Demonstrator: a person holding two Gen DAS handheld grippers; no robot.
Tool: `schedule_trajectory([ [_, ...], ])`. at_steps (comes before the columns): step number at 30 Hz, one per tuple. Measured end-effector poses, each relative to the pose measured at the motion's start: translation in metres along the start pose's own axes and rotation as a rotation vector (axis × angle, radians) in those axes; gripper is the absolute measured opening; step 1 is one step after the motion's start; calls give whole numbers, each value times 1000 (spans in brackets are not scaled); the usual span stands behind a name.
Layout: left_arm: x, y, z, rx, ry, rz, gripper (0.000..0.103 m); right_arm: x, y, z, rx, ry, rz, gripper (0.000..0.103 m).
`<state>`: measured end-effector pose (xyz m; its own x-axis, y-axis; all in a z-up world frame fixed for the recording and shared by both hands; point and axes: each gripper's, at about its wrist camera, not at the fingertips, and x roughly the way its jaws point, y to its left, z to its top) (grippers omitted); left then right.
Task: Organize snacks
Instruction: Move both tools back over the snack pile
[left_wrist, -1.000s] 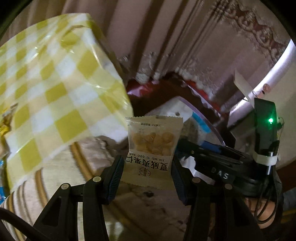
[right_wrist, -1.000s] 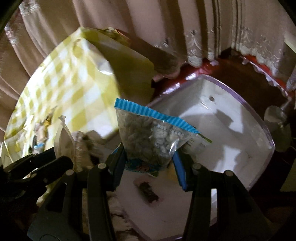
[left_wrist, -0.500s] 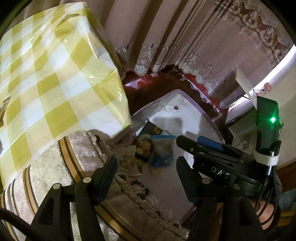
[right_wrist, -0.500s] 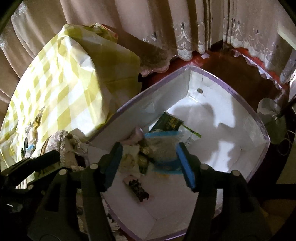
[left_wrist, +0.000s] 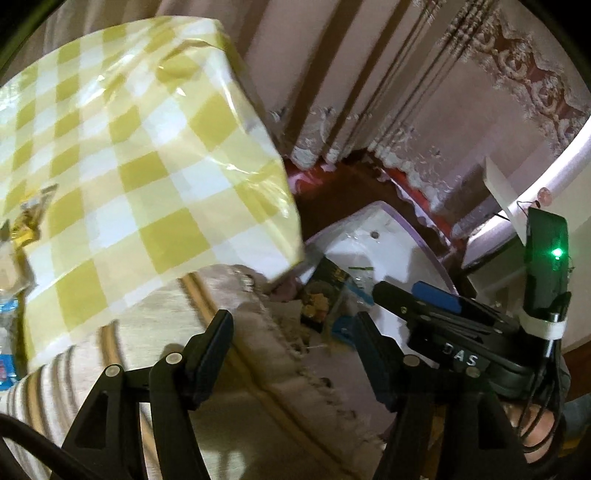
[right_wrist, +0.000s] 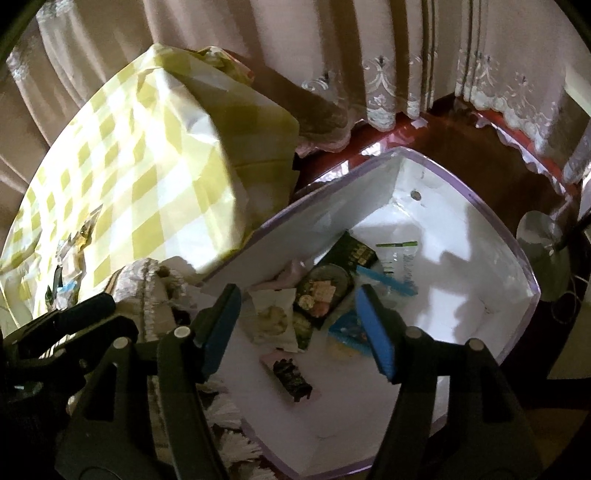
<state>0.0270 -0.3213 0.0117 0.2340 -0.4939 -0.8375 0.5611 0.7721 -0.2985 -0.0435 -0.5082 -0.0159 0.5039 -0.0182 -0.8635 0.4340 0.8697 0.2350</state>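
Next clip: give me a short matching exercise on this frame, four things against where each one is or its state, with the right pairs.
Things:
1. white box
2. checked tablecloth
3. dark seaweed snack
4. right gripper

Place or state:
A. draped over the table, left of the box
B. on the floor, its top open, with snack packets inside
C. jaws apart with nothing between them, above the box
D. lying alone on the box's bottom, nearer the camera than the heap of packets

Pairs: 1-B, 2-A, 3-D, 4-C
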Motion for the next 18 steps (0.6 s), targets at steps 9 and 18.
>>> schedule_trajectory([
  [9,-22,35,-6,-76,-55,32,67,-4,33,-3,-73,-8,10,72],
  [18,-45,74,-14,-162,-105,57,67,-4,63,-9,-131,4,23,73],
])
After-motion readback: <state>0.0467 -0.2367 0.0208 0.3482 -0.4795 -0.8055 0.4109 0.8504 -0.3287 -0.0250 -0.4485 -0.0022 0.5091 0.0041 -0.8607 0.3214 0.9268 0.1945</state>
